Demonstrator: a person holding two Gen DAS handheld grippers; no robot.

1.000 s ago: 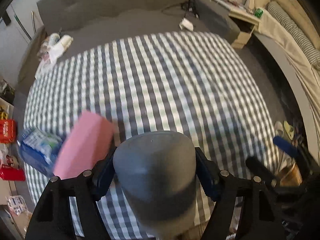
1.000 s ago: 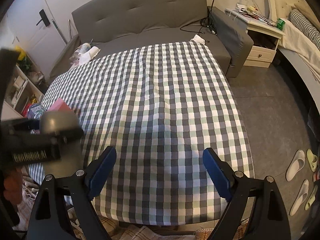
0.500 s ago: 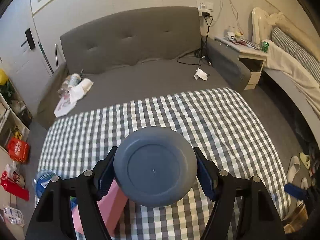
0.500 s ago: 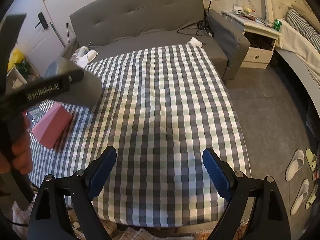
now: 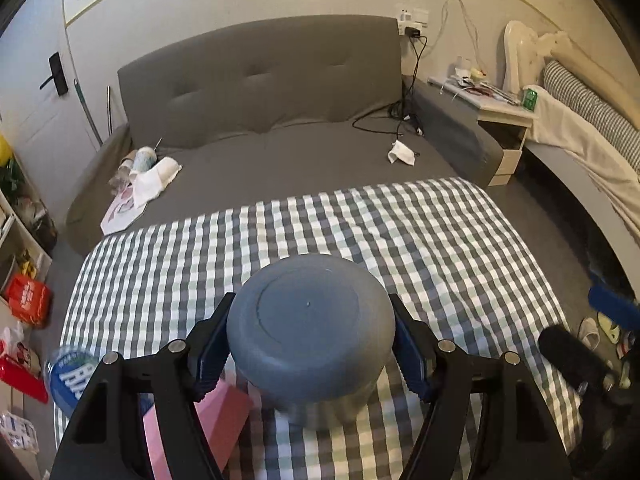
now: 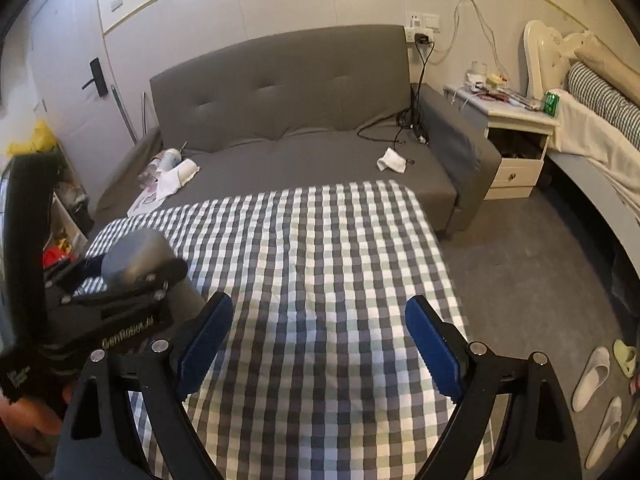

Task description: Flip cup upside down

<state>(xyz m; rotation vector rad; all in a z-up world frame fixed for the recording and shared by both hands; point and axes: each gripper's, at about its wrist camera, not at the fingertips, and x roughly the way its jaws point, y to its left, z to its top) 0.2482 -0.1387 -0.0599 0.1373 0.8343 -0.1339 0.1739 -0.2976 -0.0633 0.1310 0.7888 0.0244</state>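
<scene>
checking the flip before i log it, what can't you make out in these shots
- Cup mouth: left wrist view shows only the flat base; the body hides the rim.
- Whether it touches the checked cloth: its lower edge is blurred.
- Pink box: mostly behind the left gripper.
- Right wrist view: that gripper covers the cup's lower part.

Cup [image 5: 310, 336]: between the fingers of the left tool [image 5: 311, 346], base turned toward the camera, over the near left part of the table [image 5: 420, 248]; box [image 5: 208, 424] and bottle [image 5: 70, 376] to its left at the table's near left corner. Right tool [image 6: 318, 340]: over the table's near edge, to the right of the cup, fingers apart around nothing. Sofa [image 6: 300, 120]: behind the table, wrapped items [image 6: 170, 174] on its left seat, cloth [image 6: 392, 160] and cable [image 6: 404, 120] on its right; nightstand [image 6: 516, 148] right of the sofa, slippers [image 6: 596, 380] on the floor right of the table.
</scene>
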